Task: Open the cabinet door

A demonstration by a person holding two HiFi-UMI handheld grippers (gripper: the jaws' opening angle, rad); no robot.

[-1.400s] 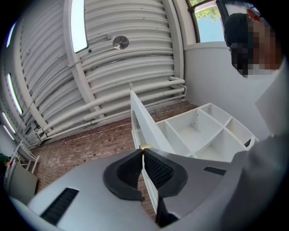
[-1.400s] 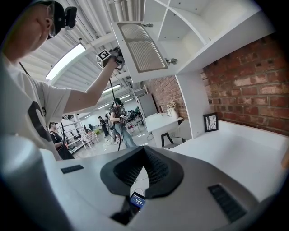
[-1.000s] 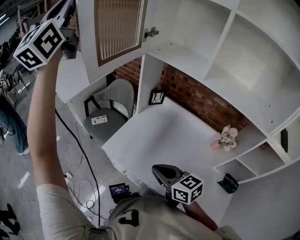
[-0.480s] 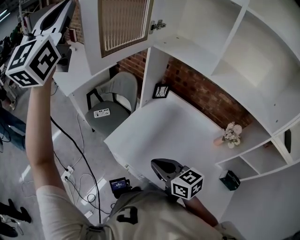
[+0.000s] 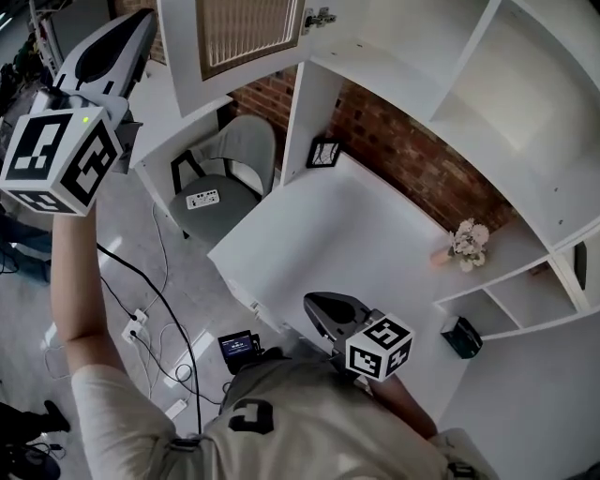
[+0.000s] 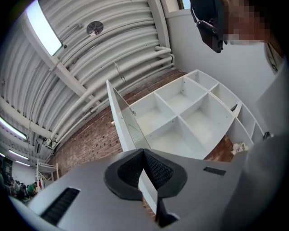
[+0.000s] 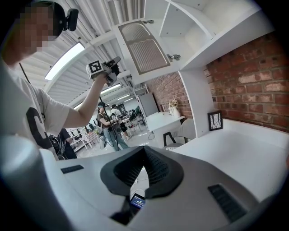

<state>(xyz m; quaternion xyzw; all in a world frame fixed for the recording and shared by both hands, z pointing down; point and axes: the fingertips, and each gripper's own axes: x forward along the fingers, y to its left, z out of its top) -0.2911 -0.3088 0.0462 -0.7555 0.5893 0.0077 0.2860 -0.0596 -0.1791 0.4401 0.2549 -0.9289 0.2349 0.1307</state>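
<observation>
The white cabinet door with a ribbed beige panel stands swung open from the white upper cabinet, above the white desk. The left gripper, raised near the door's free edge, has its jaws pressed together on nothing. The right gripper, low over the desk's near edge, is likewise closed and empty.

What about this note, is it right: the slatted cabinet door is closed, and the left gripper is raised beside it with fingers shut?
No. The slatted cabinet door is open, swung clear of the white cabinet, as the head view shows. The left gripper is raised beside it with fingers shut.
</observation>
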